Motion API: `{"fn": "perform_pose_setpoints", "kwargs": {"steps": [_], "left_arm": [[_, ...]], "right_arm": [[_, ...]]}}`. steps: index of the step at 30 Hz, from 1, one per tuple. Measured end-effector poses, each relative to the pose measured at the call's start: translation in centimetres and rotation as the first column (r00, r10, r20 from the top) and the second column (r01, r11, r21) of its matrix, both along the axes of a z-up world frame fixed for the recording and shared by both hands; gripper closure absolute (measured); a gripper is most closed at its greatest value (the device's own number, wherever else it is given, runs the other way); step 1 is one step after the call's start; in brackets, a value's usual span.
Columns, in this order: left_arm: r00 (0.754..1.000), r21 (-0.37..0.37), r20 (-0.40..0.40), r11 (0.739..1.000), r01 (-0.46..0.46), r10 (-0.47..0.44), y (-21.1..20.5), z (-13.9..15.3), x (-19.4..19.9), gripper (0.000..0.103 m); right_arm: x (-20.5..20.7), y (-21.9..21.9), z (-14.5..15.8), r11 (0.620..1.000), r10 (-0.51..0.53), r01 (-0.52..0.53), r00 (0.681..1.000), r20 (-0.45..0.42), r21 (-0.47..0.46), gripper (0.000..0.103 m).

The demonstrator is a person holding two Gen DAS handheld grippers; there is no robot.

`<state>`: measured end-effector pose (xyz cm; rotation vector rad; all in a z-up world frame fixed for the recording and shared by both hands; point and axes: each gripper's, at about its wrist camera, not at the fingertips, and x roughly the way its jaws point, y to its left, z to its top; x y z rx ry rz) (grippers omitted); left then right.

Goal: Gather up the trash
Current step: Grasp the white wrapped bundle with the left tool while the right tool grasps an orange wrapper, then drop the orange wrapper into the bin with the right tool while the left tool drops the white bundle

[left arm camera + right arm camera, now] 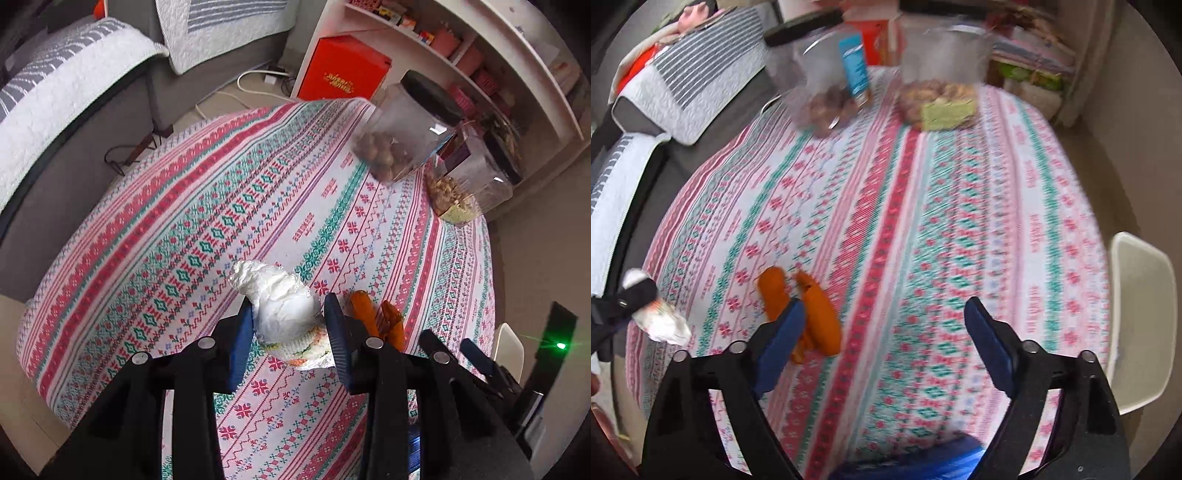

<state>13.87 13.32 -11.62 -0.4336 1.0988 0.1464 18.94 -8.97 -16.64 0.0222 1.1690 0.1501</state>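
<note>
Left wrist view: my left gripper [288, 325] clamps the crumpled white wrapper [280, 306], orange peels [376, 319] just right of it. My right gripper [882, 339] gapes wide, holding nothing, peels touching its left finger [783, 343]; two jars [827, 81] stand far ahead.

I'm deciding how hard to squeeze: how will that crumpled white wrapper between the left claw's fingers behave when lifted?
The crumpled white wrapper looks like thin, creased film, so it is probably very light and will crush rather than resist. Its loose printed end hangs below the left claw, so it will likely flop. The glossy surface could slip; a moderate squeeze seems enough.
</note>
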Motion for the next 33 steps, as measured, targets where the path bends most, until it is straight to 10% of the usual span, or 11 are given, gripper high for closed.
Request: {"fn": "perform_pose_setpoints", "kwargs": {"steps": [14,33], "left_arm": [[0.997,0.076,0.050,0.996,0.046,-0.050,1.3,1.6,-0.6,0.065],[0.975,0.130,0.202,0.989,0.067,-0.093,-1.3,5.2,-0.9,0.065]], "right_arm": [[0.9,4.0,-3.3,0.997,0.055,-0.052,0.997,-0.053,0.060,0.087],[-2.7,-1.6,7.7,0.980,-0.011,-0.040,0.967,0.253,0.197,0.090]]}}
